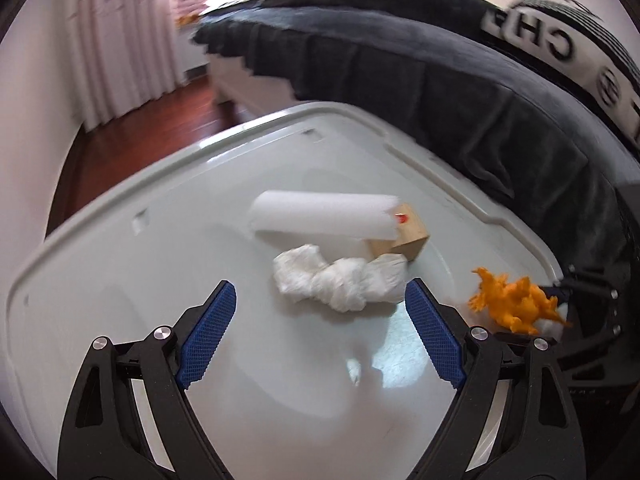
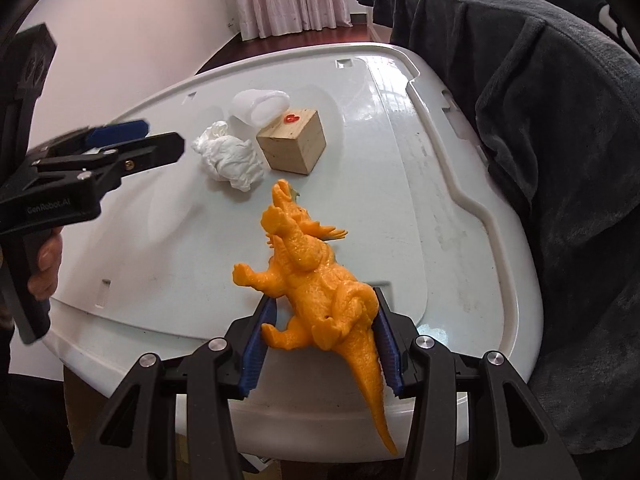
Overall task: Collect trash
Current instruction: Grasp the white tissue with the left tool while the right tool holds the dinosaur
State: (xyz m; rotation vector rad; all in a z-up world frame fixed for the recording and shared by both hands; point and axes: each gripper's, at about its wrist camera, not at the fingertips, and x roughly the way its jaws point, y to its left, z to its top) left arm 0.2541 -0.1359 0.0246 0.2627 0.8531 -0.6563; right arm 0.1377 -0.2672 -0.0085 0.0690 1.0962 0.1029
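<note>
Right gripper (image 2: 322,312) clenched on orange toy dinosaur (image 2: 316,280), blue pads pressed on both sides of its hind body, tail hanging back over near edge of the white plastic lid (image 2: 400,208) that carries everything. Dinosaur's head points toward the lid's middle. Left gripper (image 1: 320,300) released, jaws spread wide, empty, above the lid just short of the crumpled white tissue (image 1: 340,280); in the right wrist view it comes in from the lid's left edge, tips near the tissue, not touching. Tissue sits mid-lid, just ahead of the dinosaur's head, touching or almost touching the wooden block (image 2: 292,146) to its right. Block has a small red mark on top. White foam roll (image 1: 324,216) lies behind the tissue, one end resting against the block. Beyond the lid's far and right edges: dark blanket (image 2: 560,160), pink curtain (image 1: 120,40), reddish wood floor (image 1: 132,136). Left view blurred.
</note>
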